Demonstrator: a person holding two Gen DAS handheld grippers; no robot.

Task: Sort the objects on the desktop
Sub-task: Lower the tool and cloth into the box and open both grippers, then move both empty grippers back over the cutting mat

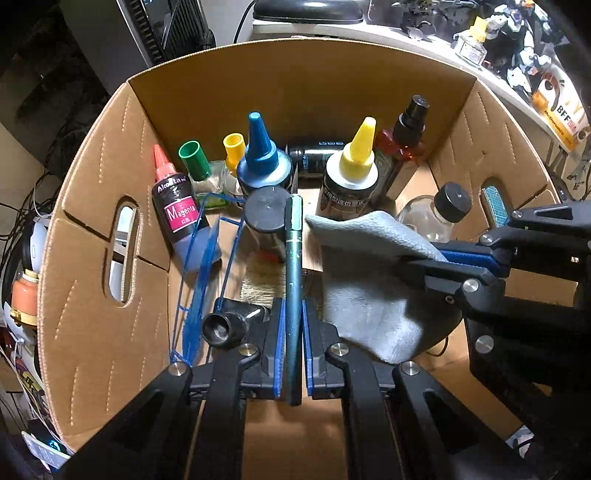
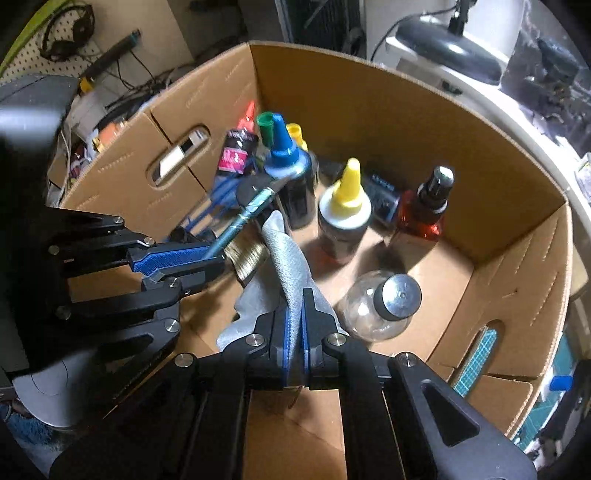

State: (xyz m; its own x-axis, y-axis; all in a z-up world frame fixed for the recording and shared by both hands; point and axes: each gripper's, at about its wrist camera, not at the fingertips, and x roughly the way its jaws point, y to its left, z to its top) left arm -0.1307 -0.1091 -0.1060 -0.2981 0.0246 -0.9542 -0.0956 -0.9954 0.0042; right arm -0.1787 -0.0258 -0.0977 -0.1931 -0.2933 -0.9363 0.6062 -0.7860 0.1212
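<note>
Now | left hand-held gripper (image 1: 293, 332) clamped on green brush (image 1: 293, 258) | right hand-held gripper (image 2: 295, 332) pinching grey cloth (image 2: 291, 251) | both low inside cardboard box (image 1: 295, 85), ink bottles (image 1: 258, 158) at far wall.

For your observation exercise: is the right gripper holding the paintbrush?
No, the right gripper is shut on the grey cloth; the left gripper holds the paintbrush.

Ahead of the tools a white desk (image 1: 436, 40) curves off to the right, a black lamp (image 2: 448, 48) on it. Far left, a pegboard (image 2: 22, 55) with headphones (image 2: 68, 31); tangled cables (image 1: 22, 206) below. Dim, warm light.
</note>
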